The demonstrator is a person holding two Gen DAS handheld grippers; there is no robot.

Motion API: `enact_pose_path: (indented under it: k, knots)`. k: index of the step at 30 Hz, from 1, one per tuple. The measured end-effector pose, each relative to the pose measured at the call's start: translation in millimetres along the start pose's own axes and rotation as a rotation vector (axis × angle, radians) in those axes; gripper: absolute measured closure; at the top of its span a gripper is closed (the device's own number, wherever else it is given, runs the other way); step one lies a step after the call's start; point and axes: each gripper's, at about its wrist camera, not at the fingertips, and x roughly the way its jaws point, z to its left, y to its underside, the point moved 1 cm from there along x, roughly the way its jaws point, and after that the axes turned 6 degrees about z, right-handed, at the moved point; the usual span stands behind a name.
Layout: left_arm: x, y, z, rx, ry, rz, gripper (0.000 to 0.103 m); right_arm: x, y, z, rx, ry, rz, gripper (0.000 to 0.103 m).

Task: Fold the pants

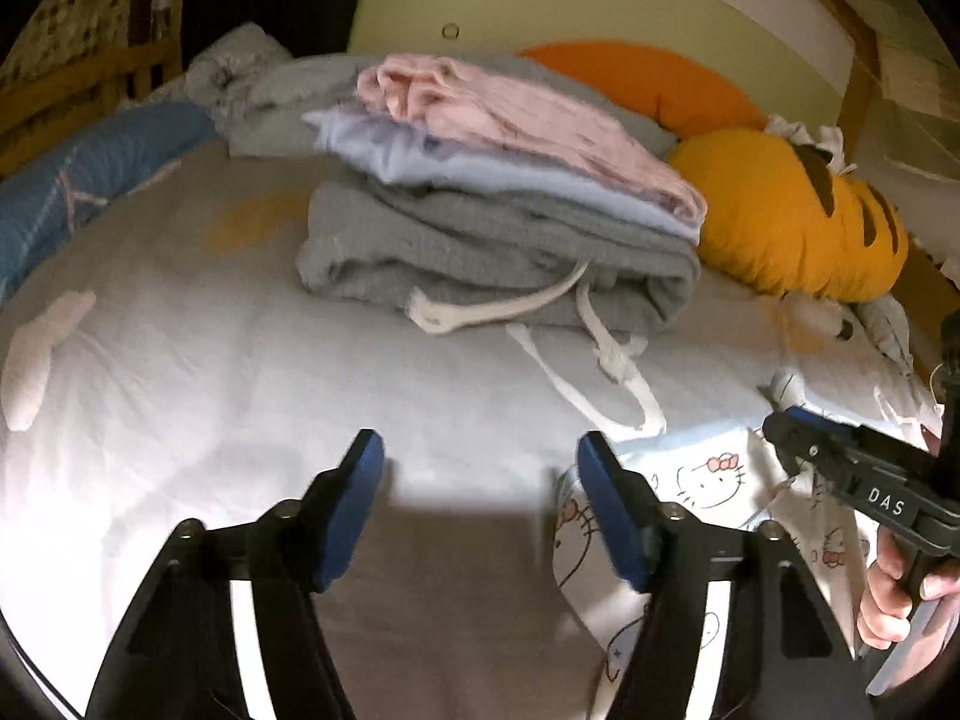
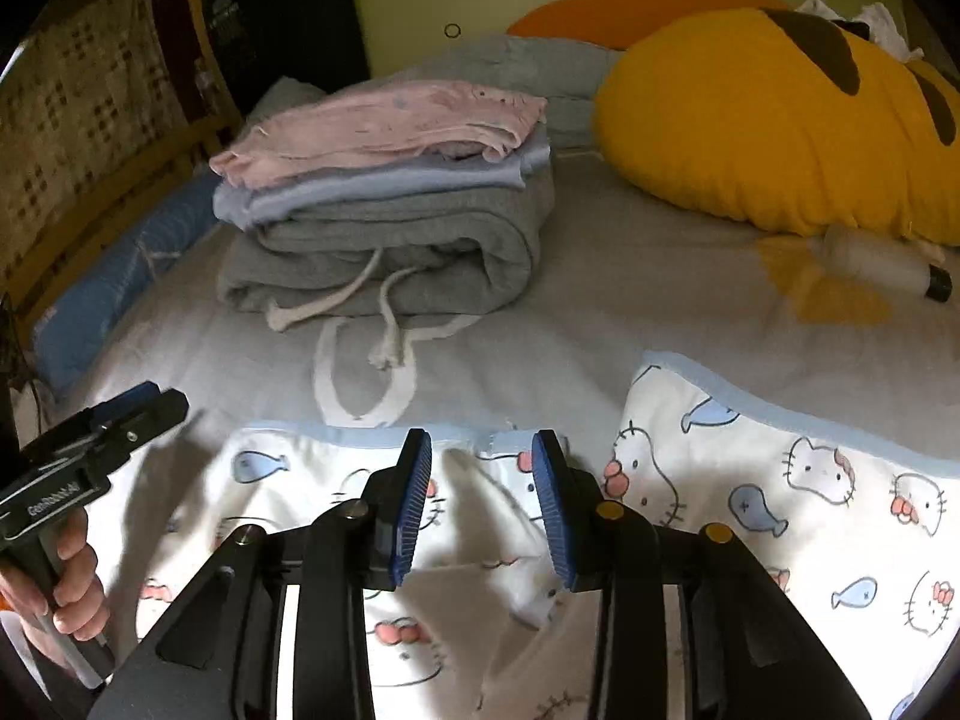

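The pants [image 2: 750, 510], white with a cat print, lay spread on the bed [image 2: 630, 312] just under and ahead of the right claw [image 2: 482, 450], whose jaws stood part-spread over the blue hem, pinching nothing. The left claw [image 1: 480, 450] hovered spread beside the cloth's edge. A clean fold probably called for both to nip the hem evenly, clear of the stack [image 2: 384, 222] beyond.
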Motion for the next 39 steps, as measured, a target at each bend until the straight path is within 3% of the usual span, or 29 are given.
enact_pose_path:
  k: [5, 9, 11, 12, 13, 16, 20, 26, 32, 34, 36, 39]
  knots:
    - [-3, 9, -3, -0.025, 0.034, -0.006, 0.04, 7, 2, -12, 0.052, 0.029, 0.024, 0.066]
    - [1, 9, 5, -0.072, 0.048, 0.013, 0.04, 19, 5, -8, 0.033, -0.026, 0.071, 0.066]
    - [4, 10, 8, -0.086, 0.044, 0.022, 0.04, 29, 5, -4, 0.019, 0.022, 0.085, 0.066]
    - [5, 10, 9, -0.093, 0.043, 0.026, 0.04, 31, 7, -3, 0.016, 0.044, 0.085, 0.072]
    - [5, 11, 11, -0.099, 0.045, 0.03, 0.04, 30, 8, -2, 0.016, 0.063, 0.074, 0.086]
    - [8, 11, 12, -0.111, 0.061, 0.04, 0.04, 15, 8, -4, 0.03, 0.063, 0.001, 0.098]
    - [11, 12, 11, -0.117, 0.088, 0.062, 0.04, -16, 7, -22, 0.103, 0.122, -0.106, 0.099]
    - [17, 15, 1, -0.083, 0.092, 0.097, 0.04, -21, 6, -57, 0.234, 0.26, -0.1, 0.099]
    - [31, 17, -13, -0.077, 0.253, 0.17, 0.041, -16, 6, -52, 0.202, 0.287, -0.088, 0.099]
    - [33, 17, -21, -0.051, 0.254, 0.171, 0.049, -15, 8, -50, 0.193, 0.287, -0.087, 0.099]
    - [34, 17, -28, -0.035, 0.268, 0.171, 0.065, -16, 8, -51, 0.194, 0.28, -0.086, 0.099]
    - [30, 17, -32, -0.04, 0.38, 0.17, 0.069, -16, 8, -51, 0.193, 0.263, -0.089, 0.099]
